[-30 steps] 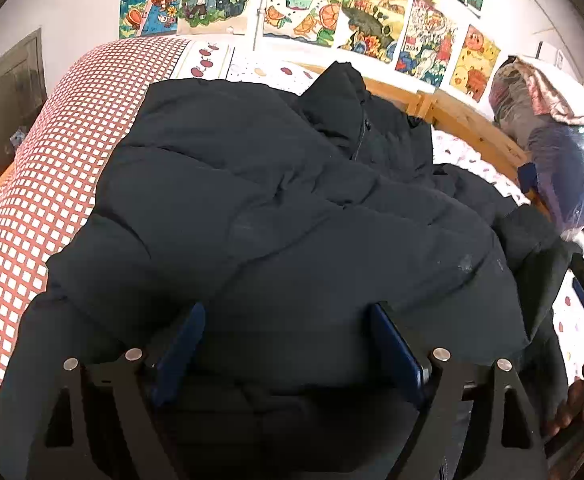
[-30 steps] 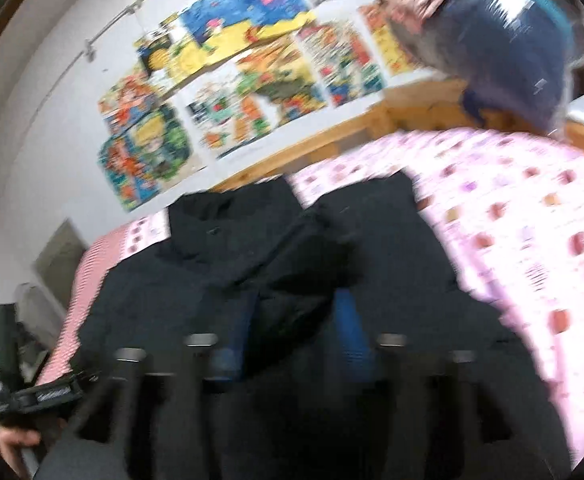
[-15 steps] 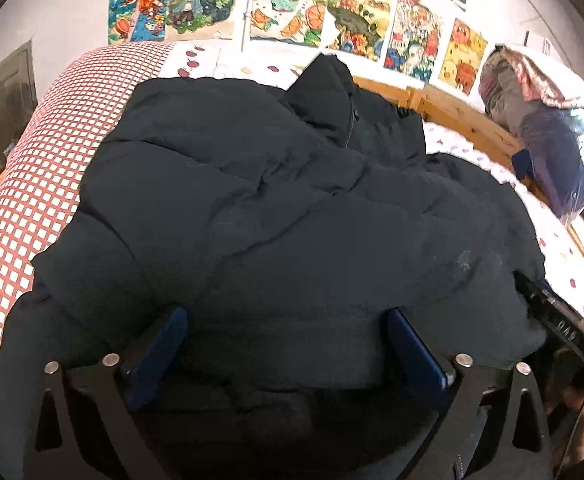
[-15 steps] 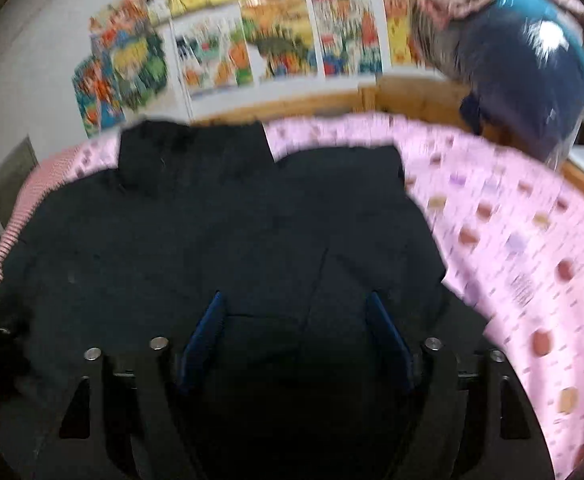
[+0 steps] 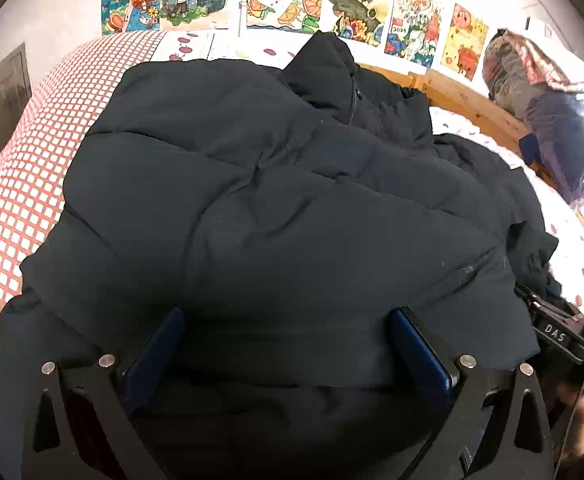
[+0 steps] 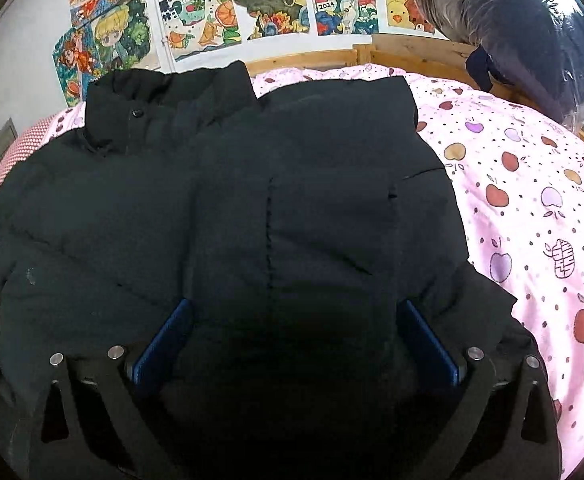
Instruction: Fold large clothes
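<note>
Black padded jacket (image 5: 284, 208) lies spread on the bed (image 6: 531, 208). Left tongs (image 5: 288, 344) angled down over its hem, spread wide, gripping nothing. Right tongs (image 6: 295, 336) likewise angled down, jaws opening, jacket fabric between them unpinched.

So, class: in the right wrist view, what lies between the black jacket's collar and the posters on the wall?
Beyond the collar of the black jacket comes a strip of pink apple-print bedsheet, then the wooden bed frame below the posters.
</note>
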Tool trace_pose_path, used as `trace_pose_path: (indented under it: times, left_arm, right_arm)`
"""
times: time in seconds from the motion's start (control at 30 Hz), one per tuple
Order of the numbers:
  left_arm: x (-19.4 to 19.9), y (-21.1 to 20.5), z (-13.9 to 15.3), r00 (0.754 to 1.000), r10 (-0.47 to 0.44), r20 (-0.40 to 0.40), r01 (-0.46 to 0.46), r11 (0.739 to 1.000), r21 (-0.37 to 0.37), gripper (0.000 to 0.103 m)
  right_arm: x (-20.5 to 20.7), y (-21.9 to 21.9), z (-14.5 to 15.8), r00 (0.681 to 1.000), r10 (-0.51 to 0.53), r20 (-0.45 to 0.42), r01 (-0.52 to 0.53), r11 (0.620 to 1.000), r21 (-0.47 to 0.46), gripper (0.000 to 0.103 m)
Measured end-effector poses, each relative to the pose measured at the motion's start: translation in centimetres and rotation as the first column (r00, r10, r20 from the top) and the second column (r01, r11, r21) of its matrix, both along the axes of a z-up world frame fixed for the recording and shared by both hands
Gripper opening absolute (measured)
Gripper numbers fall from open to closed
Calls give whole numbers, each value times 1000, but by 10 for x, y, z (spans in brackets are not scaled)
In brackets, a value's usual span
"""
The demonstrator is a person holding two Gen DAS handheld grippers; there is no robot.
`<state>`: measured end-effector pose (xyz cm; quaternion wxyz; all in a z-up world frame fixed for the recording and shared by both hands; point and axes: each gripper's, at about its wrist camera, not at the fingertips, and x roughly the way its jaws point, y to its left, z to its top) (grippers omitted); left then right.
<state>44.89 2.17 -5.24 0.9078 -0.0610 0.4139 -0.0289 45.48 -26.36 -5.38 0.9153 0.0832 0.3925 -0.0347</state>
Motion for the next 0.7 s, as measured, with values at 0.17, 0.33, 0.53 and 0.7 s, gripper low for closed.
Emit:
trace_pose_path:
  times: [0.17,0.33,0.53,0.7]
  left_arm:
    - [-10,15,19,999,-15,-28,11,992,-125,103]
    - [-54,30,59,997,73,25,-64,964,-258,103]
    - [-101,33,111,989,143,46,-126,954,-271,103]
    - [-137,22,156,981,167,95,-156,981,-119,103]
  right_arm:
    - [-8,-2,3,1000,-8,12,8,1000,12,102]
    - [-36,-14,31,999,39,-3,-39,998,56,101]
    - [-84,-16,72,996,91,23,-92,994,54,101]
    - [-123,-11,113,979,191,74,-194,980,32,101]
